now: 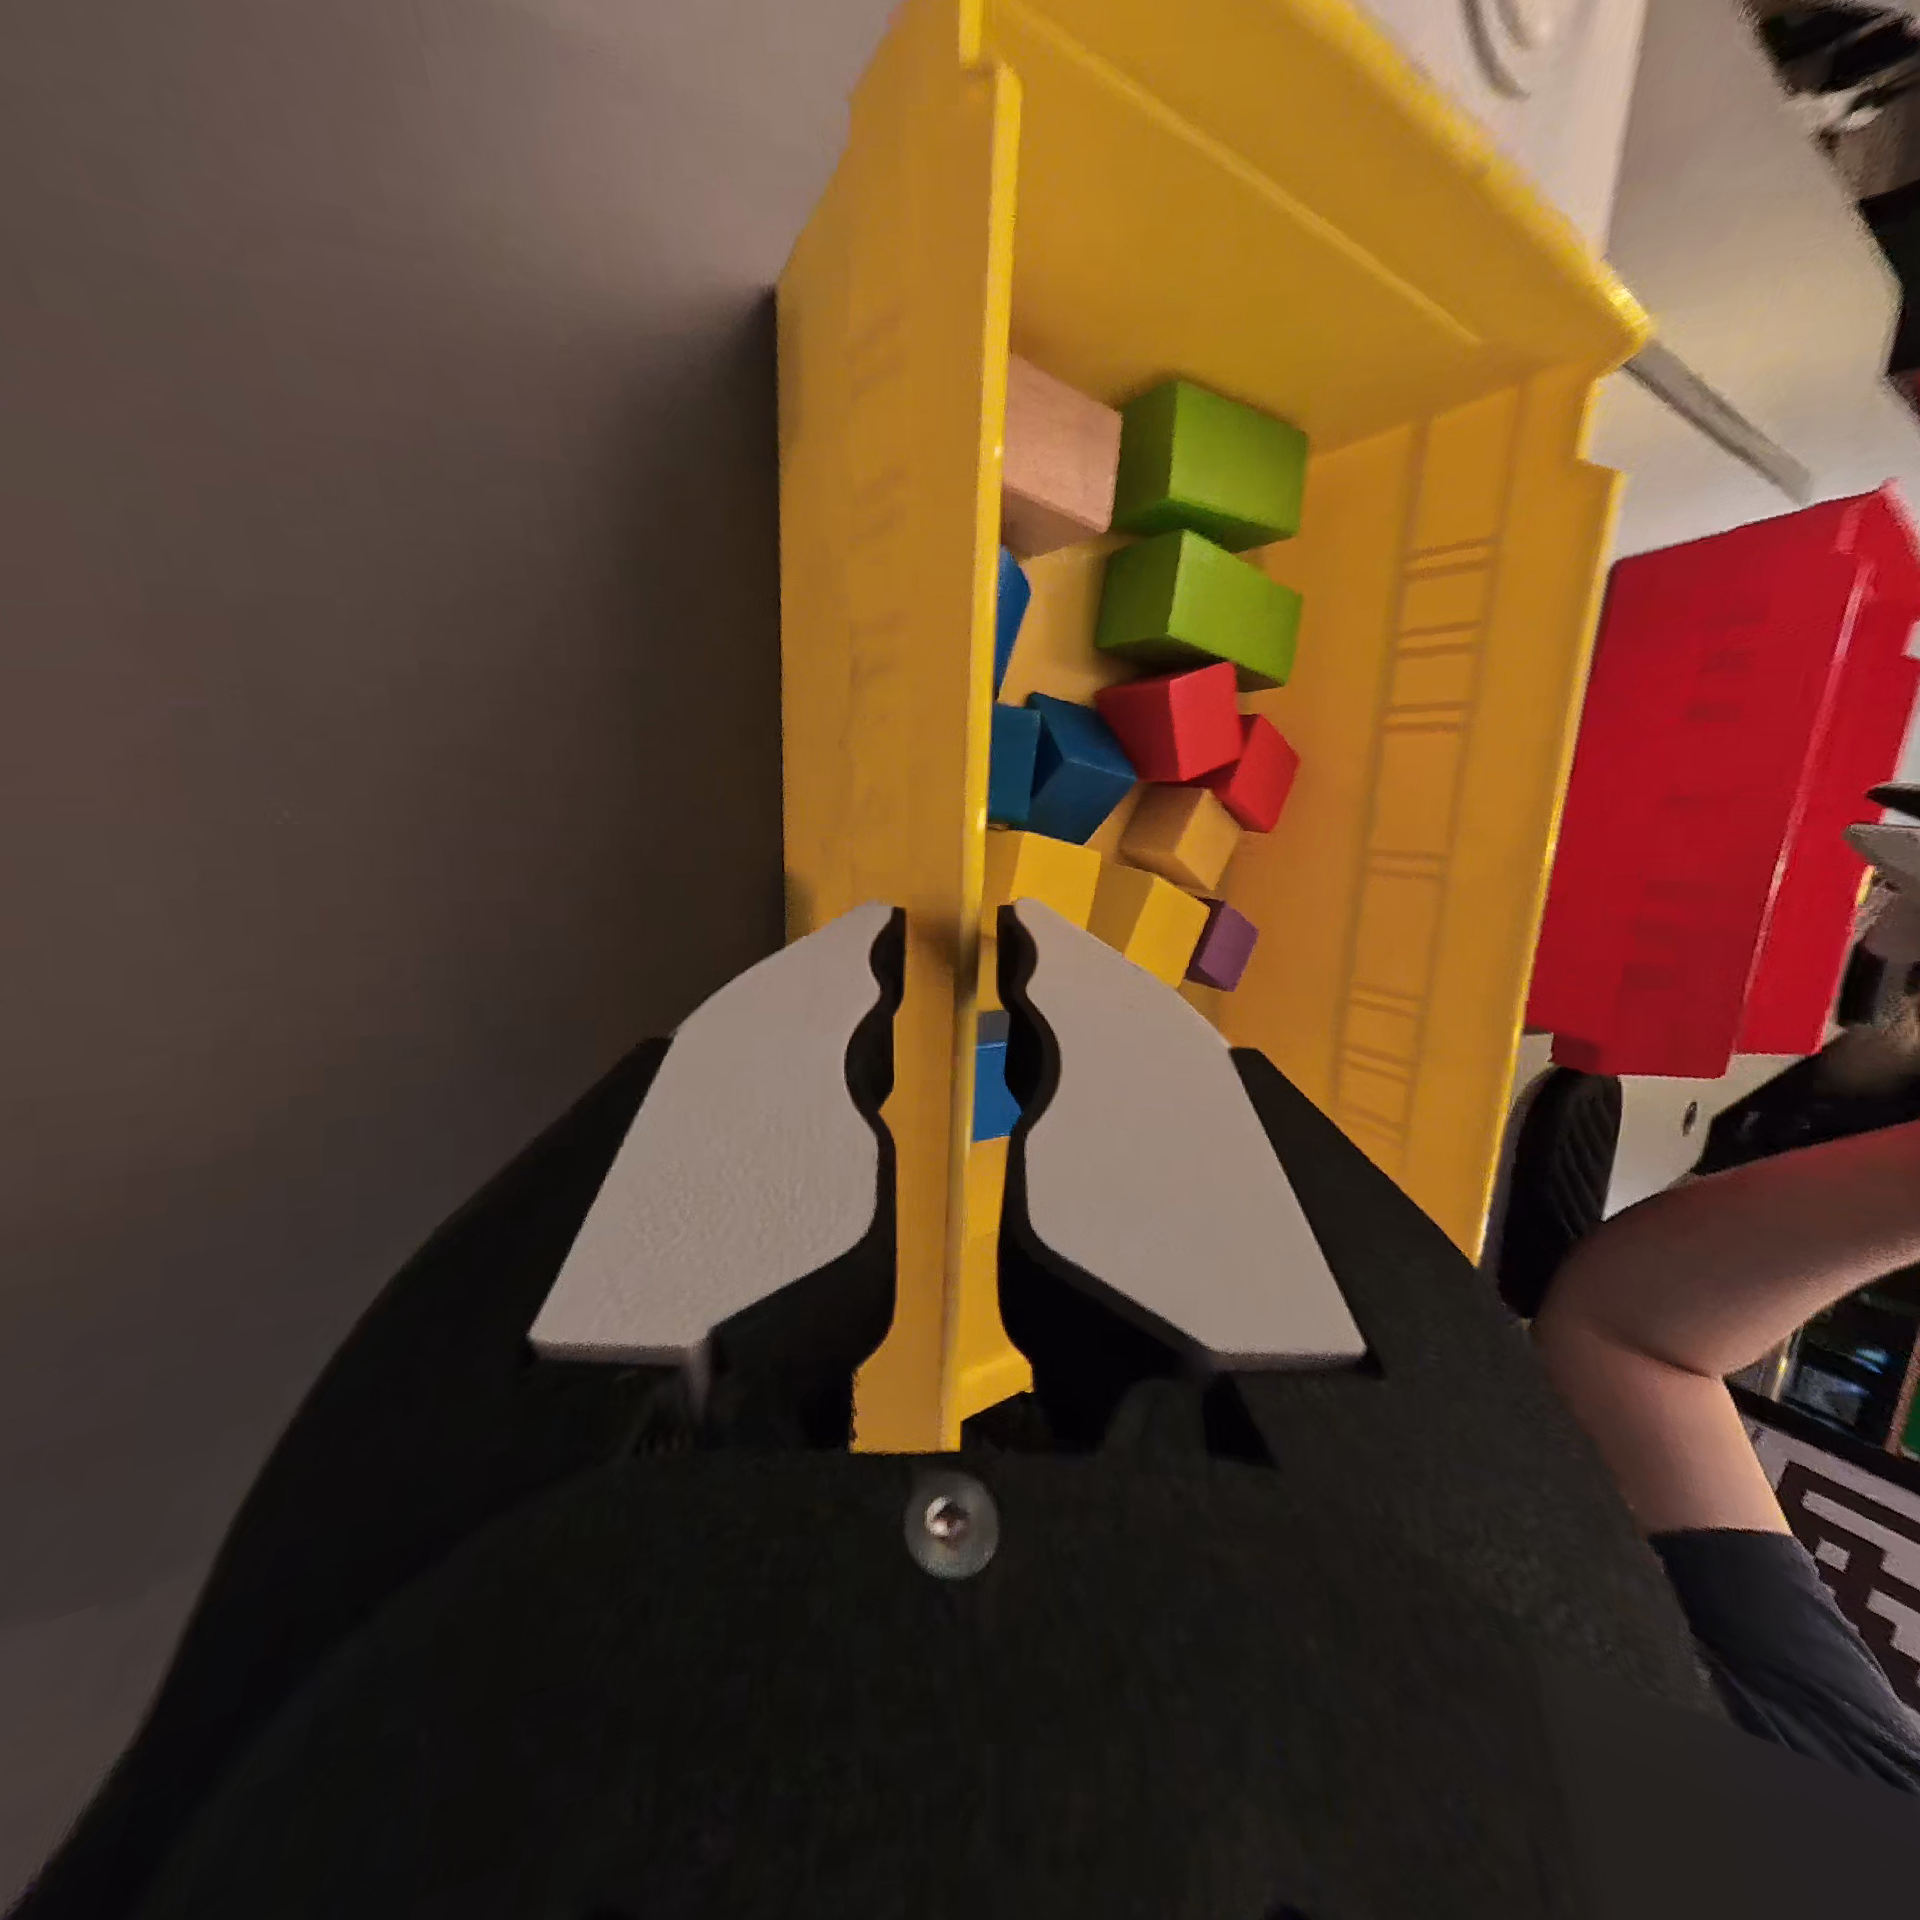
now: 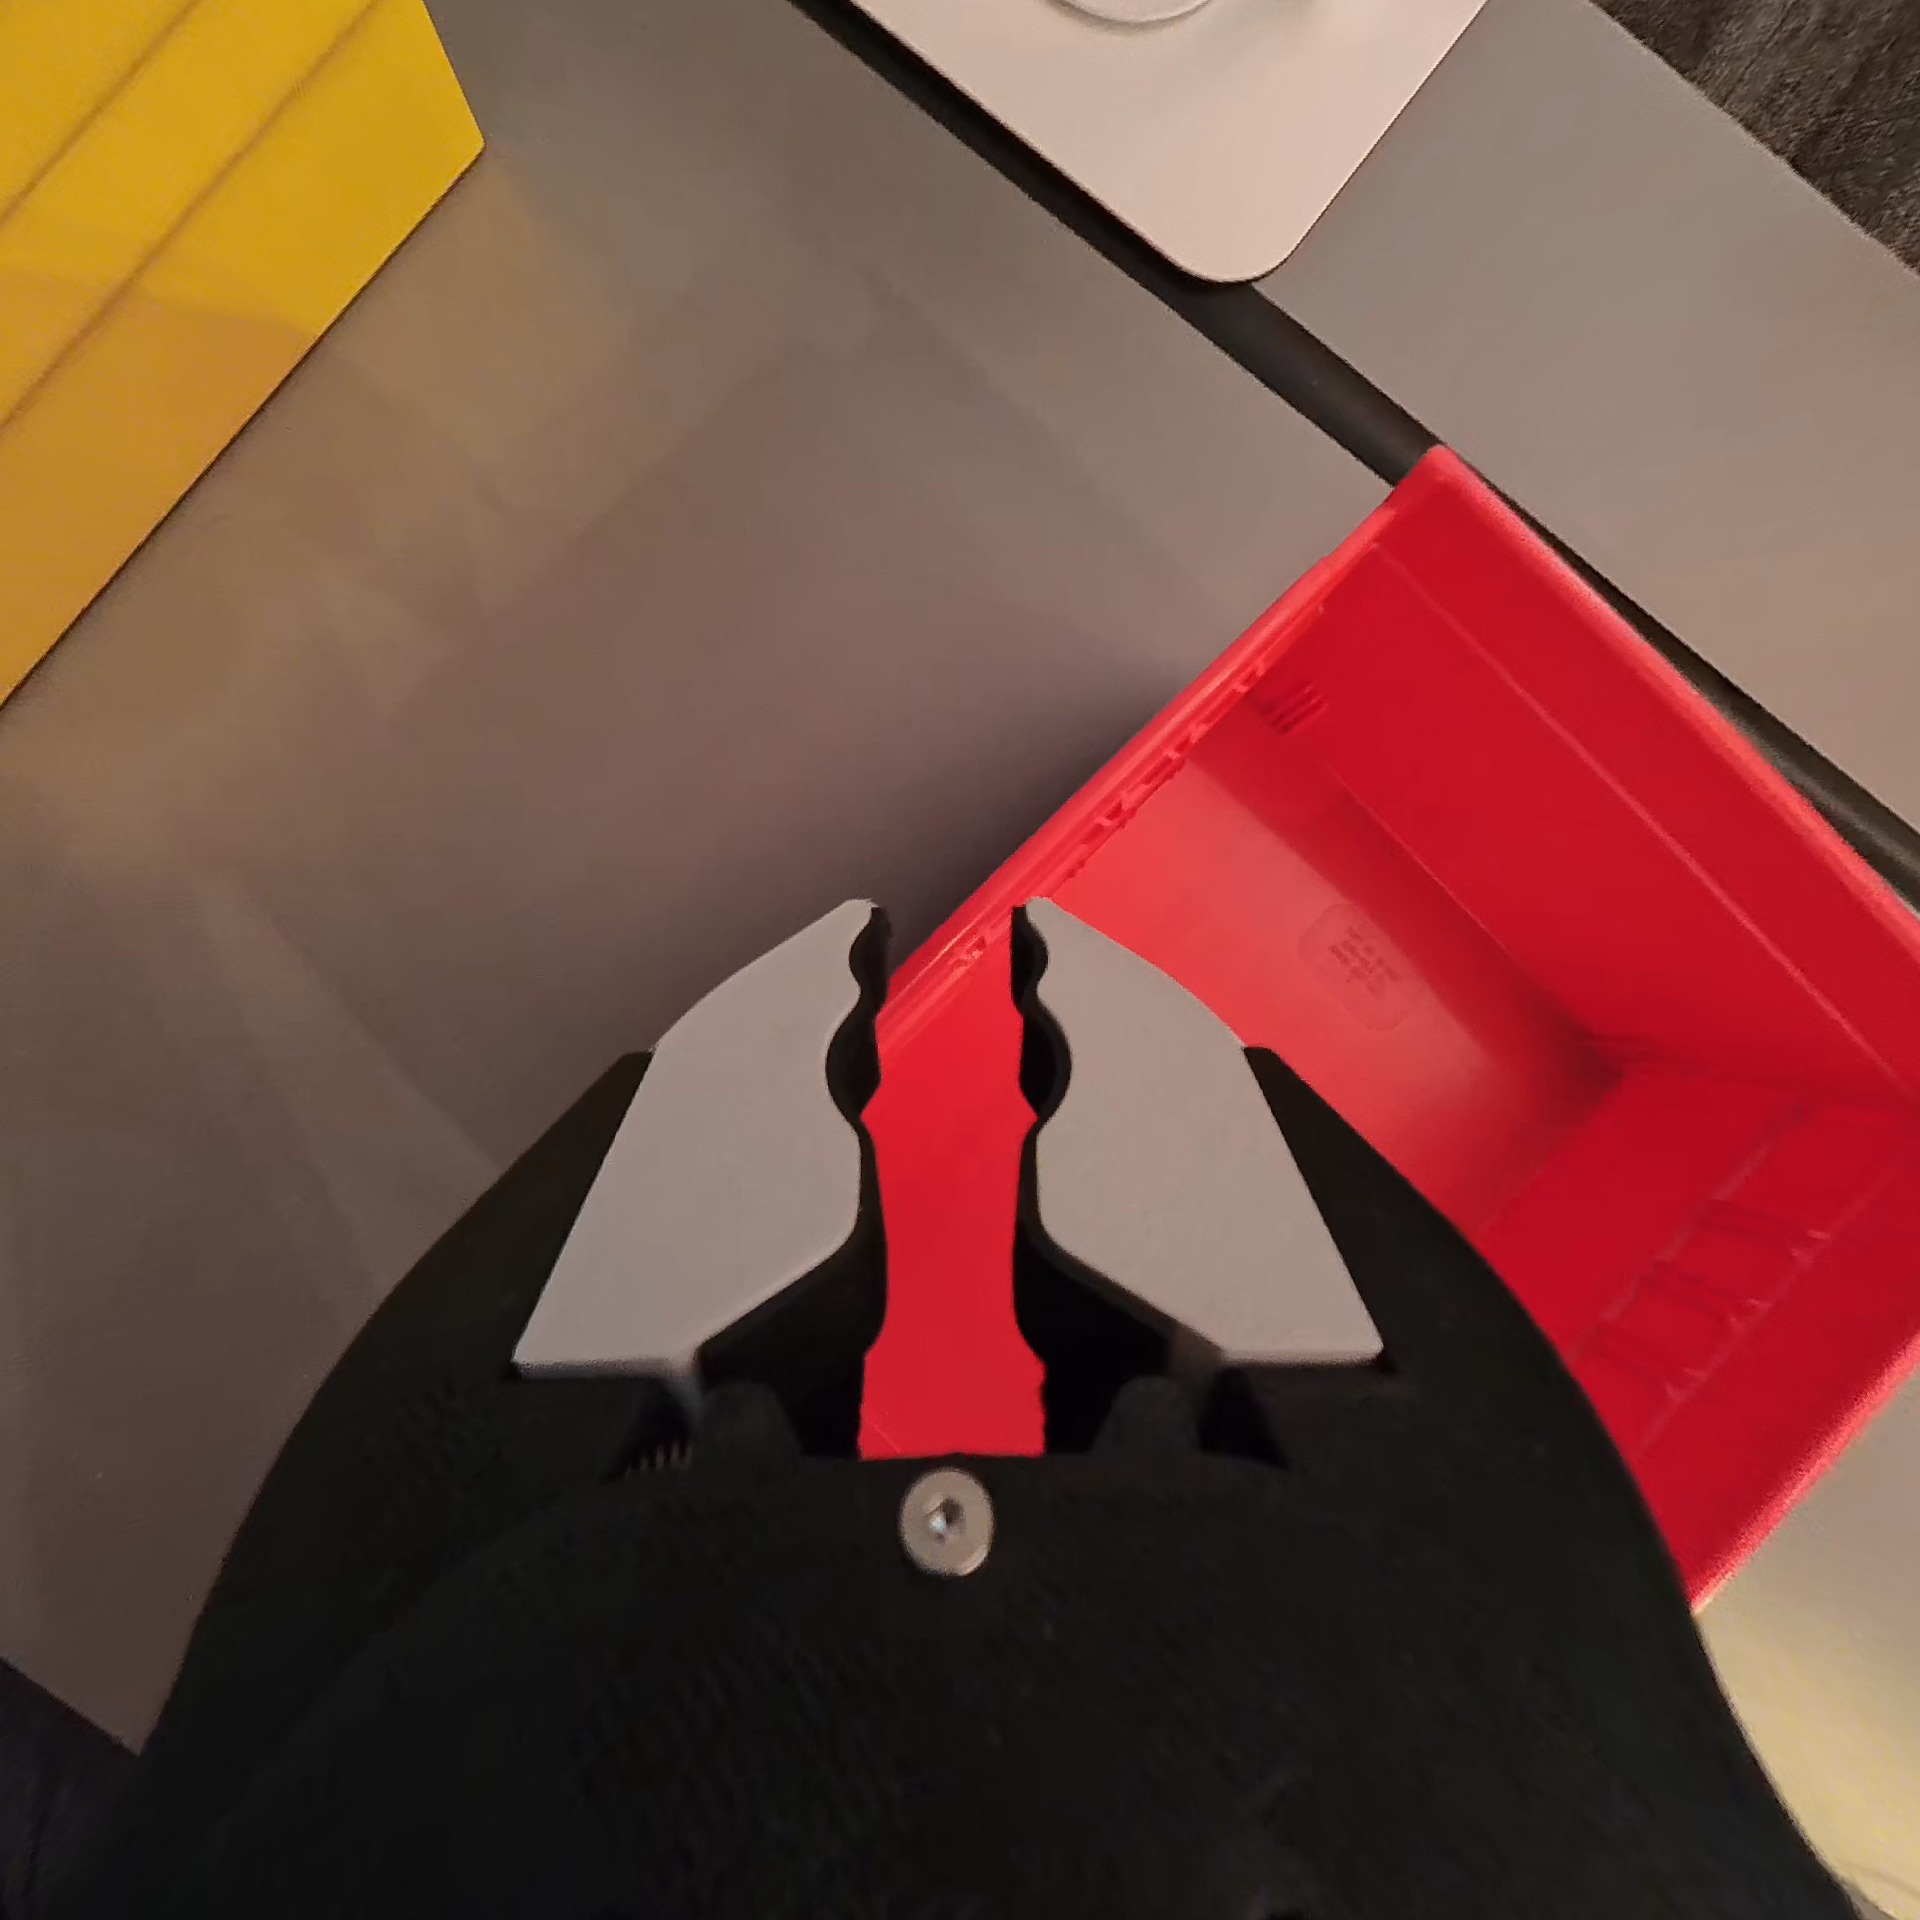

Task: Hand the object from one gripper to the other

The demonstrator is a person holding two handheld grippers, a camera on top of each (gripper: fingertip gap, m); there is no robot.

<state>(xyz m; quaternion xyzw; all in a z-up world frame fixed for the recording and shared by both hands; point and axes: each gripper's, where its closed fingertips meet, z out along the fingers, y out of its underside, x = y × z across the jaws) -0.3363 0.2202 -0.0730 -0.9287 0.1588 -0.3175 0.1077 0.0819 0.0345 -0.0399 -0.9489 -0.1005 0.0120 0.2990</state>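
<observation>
- Our left gripper (image 1: 951, 914) clamps yellow plastic bin's (image 1: 1455, 727) wall, tilted, coloured wooden blocks (image 1: 1195, 582) inside.
- Our right gripper (image 2: 948, 914) clamps empty red plastic bin's (image 2: 1558, 831) wall, likely receiving.

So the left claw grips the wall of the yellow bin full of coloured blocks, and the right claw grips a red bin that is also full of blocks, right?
Not quite: the right wrist view shows the red bin empty. The rest holds: the left claw grips the yellow bin with blocks, and the right claw grips the red bin's wall.
</observation>
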